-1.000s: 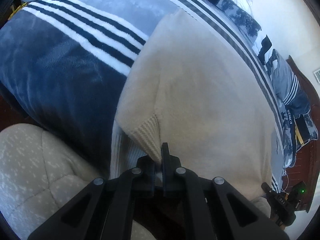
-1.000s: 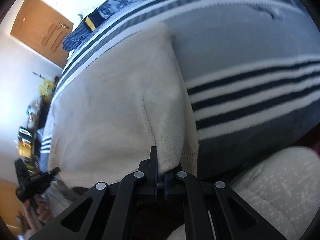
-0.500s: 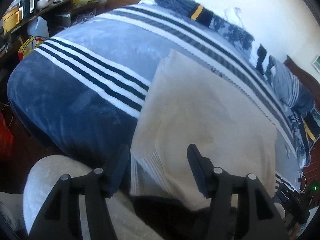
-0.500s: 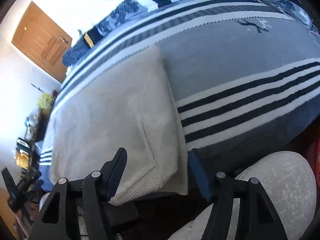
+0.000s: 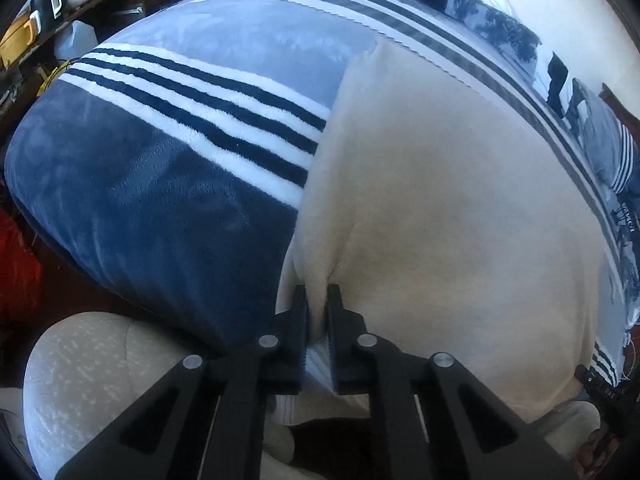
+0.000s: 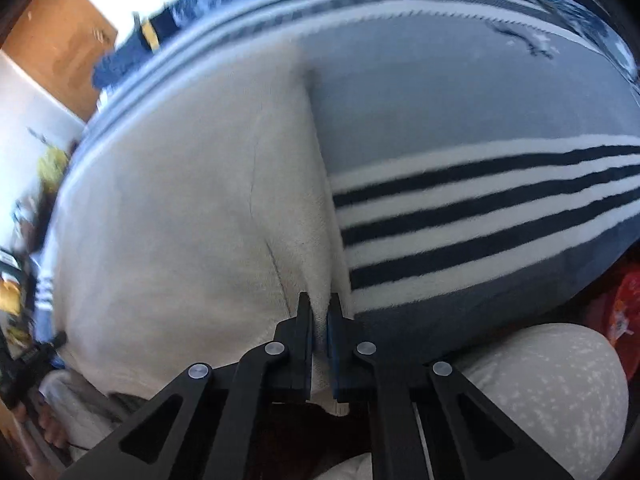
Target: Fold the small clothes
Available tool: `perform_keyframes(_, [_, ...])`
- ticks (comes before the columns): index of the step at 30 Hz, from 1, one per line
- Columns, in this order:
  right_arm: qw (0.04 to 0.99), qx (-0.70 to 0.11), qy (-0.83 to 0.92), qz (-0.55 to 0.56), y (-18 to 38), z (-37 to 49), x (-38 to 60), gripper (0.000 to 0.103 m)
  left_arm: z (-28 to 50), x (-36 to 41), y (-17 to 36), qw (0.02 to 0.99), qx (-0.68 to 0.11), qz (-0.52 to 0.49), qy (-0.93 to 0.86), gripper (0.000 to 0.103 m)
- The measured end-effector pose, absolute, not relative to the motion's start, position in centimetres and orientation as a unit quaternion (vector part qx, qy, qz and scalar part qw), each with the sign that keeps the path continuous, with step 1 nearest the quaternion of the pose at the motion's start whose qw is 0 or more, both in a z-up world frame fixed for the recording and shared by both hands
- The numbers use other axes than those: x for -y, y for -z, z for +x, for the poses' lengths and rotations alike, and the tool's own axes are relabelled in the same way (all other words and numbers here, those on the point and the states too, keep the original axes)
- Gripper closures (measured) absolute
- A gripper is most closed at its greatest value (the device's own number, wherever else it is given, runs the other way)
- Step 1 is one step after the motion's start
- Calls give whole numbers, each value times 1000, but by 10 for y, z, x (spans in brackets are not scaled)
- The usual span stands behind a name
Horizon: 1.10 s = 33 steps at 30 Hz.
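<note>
A cream knitted sweater [image 5: 440, 208] lies spread flat on a bed covered by a blue blanket with white and dark stripes [image 5: 160, 184]. My left gripper [image 5: 317, 300] is shut on the sweater's near left corner, pinching a fold of fabric at the bed's front edge. In the right wrist view the sweater [image 6: 192, 208] fills the left half. My right gripper [image 6: 319, 308] is shut on the sweater's near right corner, next to the striped blanket [image 6: 480, 208].
The person's pale trouser knees [image 5: 92, 380] [image 6: 540, 392] sit close to the bed's near edge. A cluttered shelf [image 5: 60, 4] stands at the far left. Pillows and dark clothes [image 5: 580, 112] lie at the bed's far side. A wooden door [image 6: 60, 48] is behind.
One second ago both grippers were shut on the hem. Half a second ago both were open and pulled back. Now both have moved forward and closed on the sweater's near corners again.
</note>
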State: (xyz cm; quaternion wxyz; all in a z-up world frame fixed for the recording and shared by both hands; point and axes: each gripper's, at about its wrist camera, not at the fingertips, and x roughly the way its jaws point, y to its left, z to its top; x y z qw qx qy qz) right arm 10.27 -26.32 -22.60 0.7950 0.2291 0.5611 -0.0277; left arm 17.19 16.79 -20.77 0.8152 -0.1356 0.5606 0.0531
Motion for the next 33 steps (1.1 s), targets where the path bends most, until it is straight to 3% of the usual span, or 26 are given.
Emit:
perform_keyframes(2, [800, -554, 36, 227, 217, 101, 264, 92, 168, -173, 198, 820, -548, -159, -44, 89])
perform_keyframes(3, [809, -540, 44, 228, 205, 97, 266, 88, 165, -178, 192, 826, -536, -170, -42, 82])
perform_keyframes(5, [826, -514, 61, 225, 177, 89, 265, 48, 159, -191, 179, 837, -508, -199, -43, 59])
perform_keyframes(6, [834, -501, 64, 223, 164, 86, 263, 40, 158, -196, 177, 838, -501, -212, -46, 48])
perform_keyframes(7, [846, -481, 55, 223, 147, 84, 258, 37, 155, -203, 177, 838, -494, -226, -46, 48])
perform_keyframes(12, [874, -438, -73, 200, 84, 107, 202, 34, 167, -199, 185, 826, -516, -225, -28, 48])
perform_keyframes(18, [859, -442, -206, 154, 44, 162, 120, 34, 179, -197, 205, 796, -550, -251, -4, 48])
perform_keyframes(27, [786, -535, -292, 107, 52, 222, -8, 34, 183, -217, 228, 760, -556, -335, 29, 48])
perform_keyframes(32, [769, -570, -279, 75, 75, 248, -51, 34, 185, -210, 227, 771, -560, -302, 26, 58])
perform_keyframes(33, [762, -580, -278, 78, 82, 253, -59, 34, 184, -211, 226, 772, -559, -301, 28, 68])
